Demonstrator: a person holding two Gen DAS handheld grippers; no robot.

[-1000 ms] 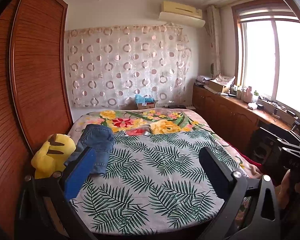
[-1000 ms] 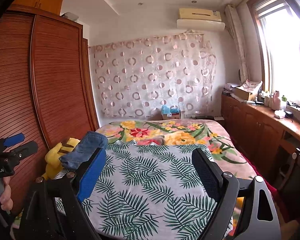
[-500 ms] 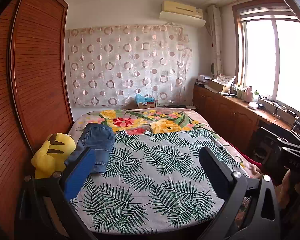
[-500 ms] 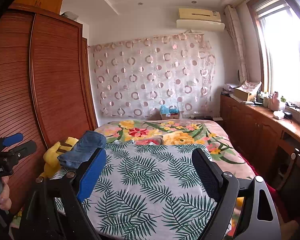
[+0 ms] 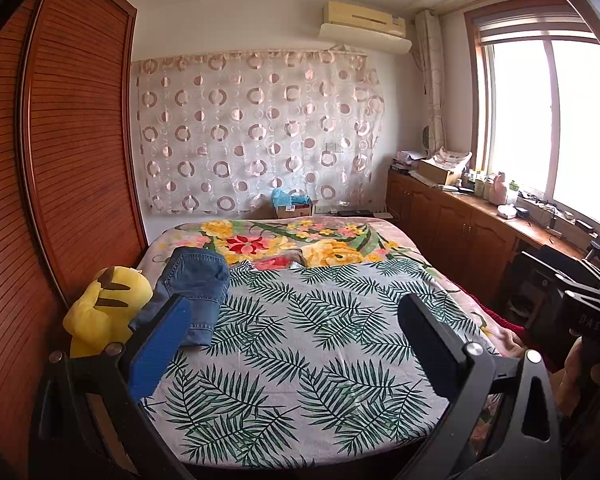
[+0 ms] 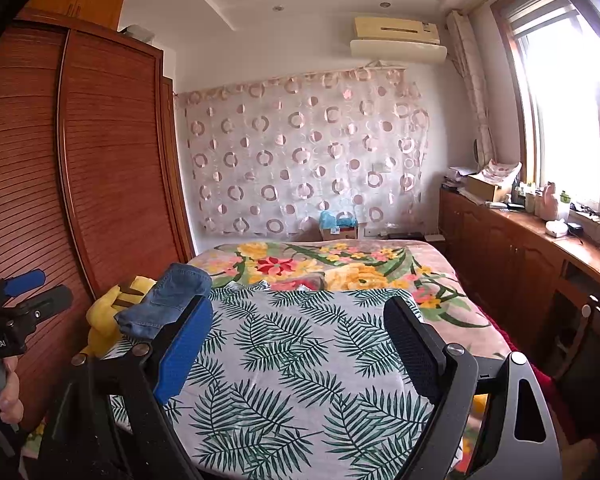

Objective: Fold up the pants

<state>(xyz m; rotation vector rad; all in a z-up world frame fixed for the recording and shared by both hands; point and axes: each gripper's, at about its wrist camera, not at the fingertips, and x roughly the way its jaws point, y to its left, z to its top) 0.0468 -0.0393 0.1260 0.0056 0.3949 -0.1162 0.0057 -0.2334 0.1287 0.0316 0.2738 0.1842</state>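
Denim pants (image 5: 194, 288) are seen bunched in a folded heap at the far left of the bed (image 5: 300, 360), lying on the palm-leaf sheet (image 5: 292, 344) and pressed against a yellow plush toy (image 5: 102, 308) that sits between them and the slatted wooden wardrobe (image 5: 68, 160). Beyond the sheet, a floral blanket (image 5: 284, 240) is spread toward the far wall, where a ring-patterned curtain (image 5: 256, 132) is hung below an air conditioner (image 5: 364, 26). A wooden counter (image 5: 480, 216) carrying bottles and boxes is set along the right wall under the window.

The left gripper (image 5: 292, 344) is held above the near edge of the bed, its jaws spread wide with nothing between them. The right gripper (image 6: 296, 348) is held likewise, jaws spread and holding nothing. From the right wrist view, the left gripper (image 6: 16, 308) is seen at the far left edge, well apart from the pants (image 6: 166, 300).
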